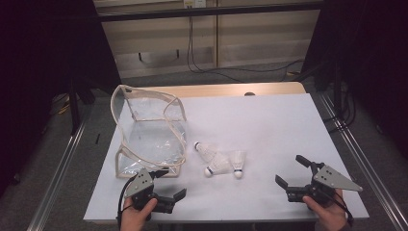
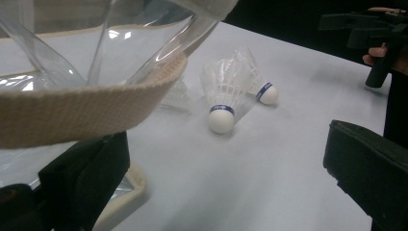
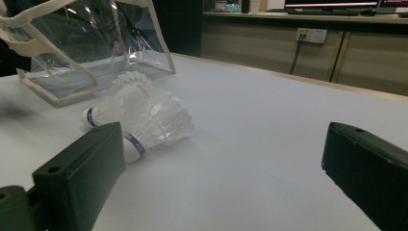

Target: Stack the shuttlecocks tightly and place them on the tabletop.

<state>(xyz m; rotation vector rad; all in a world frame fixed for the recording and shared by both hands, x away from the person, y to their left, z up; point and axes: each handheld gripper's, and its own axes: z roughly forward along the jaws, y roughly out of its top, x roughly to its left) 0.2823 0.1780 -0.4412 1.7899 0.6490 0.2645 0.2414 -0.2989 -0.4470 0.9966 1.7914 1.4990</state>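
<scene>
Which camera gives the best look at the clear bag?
The high view: the whole clear bag with its cream trim stands open on the table's left. The left gripper view catches its strap and plastic close up; the right gripper view shows its lower part, cut off at the top left.

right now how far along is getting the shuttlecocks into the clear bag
Nothing looks done yet: three shuttlecocks lie on the table beside the clear bag, none inside. The left gripper is open near the bag's strap; the right gripper is open and holds nothing. All the loading remains.
</scene>
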